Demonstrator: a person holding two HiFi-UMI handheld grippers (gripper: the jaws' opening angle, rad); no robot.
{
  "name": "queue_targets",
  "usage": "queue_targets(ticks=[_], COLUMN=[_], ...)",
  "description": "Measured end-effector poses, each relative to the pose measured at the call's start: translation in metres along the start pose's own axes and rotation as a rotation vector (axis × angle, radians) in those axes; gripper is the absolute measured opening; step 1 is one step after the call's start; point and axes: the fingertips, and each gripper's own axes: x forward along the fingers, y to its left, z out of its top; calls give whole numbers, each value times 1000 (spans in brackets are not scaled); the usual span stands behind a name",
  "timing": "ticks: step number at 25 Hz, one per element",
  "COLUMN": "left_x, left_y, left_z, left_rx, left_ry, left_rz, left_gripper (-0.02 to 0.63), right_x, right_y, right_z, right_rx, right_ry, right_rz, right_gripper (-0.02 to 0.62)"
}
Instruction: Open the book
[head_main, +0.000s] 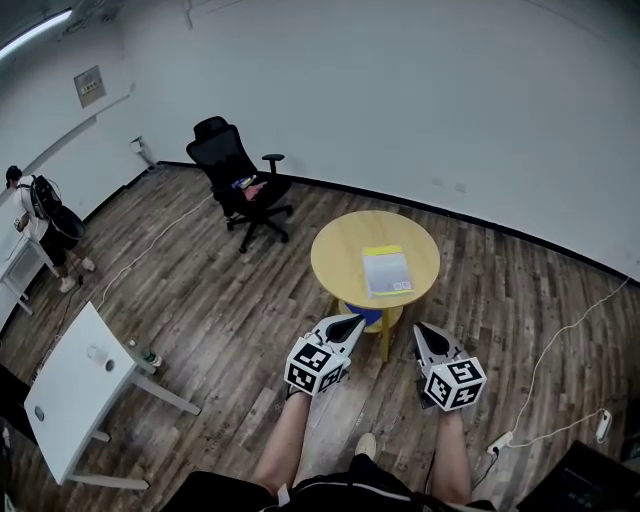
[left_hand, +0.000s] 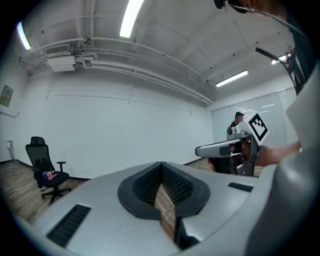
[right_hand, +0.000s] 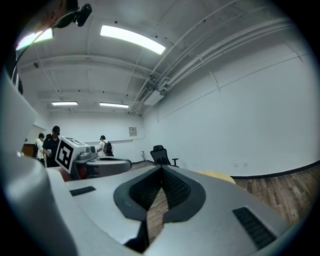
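Note:
A closed book (head_main: 386, 270) with a yellow and white cover lies on the round yellow table (head_main: 340, 255); a blue object sits on the table's lower shelf. Both grippers hover over the wooden floor just short of the table's near edge. My left gripper (head_main: 352, 320) is shut with nothing in it; its ribbed pads meet at the tip (left_hand: 161, 165). My right gripper (head_main: 420, 328) is shut and empty too (right_hand: 161, 169). Each gripper shows beside the other in the gripper views: the right gripper (left_hand: 225, 148) and the left gripper (right_hand: 107, 164). The table's rim (right_hand: 216, 175) peeks over the right jaw.
A black office chair (head_main: 240, 185) stands beyond the table to the left. A white desk (head_main: 70, 390) is at the near left. A person (head_main: 40, 215) stands by the left wall, and others (right_hand: 50, 145) are far off. Cables and a power strip (head_main: 497, 442) lie on the floor at right.

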Motion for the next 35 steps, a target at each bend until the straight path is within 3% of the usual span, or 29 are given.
queue_targets(ticks=[9,24,35], left_x=[75,123,178], left_y=[57,115,193], left_z=[1,-15,-8], left_rx=[-27,-47,-49], left_ry=[20,76,62], left_rz=[50,95,90], left_gripper=[0,0,0], right_x=[74,143,230], right_y=[-68,-113,-150], right_z=[5,0,14], right_rx=[17,35,22], right_ry=[36,73,73], right_rz=[47,87,85], right_gripper=[5,5,5])
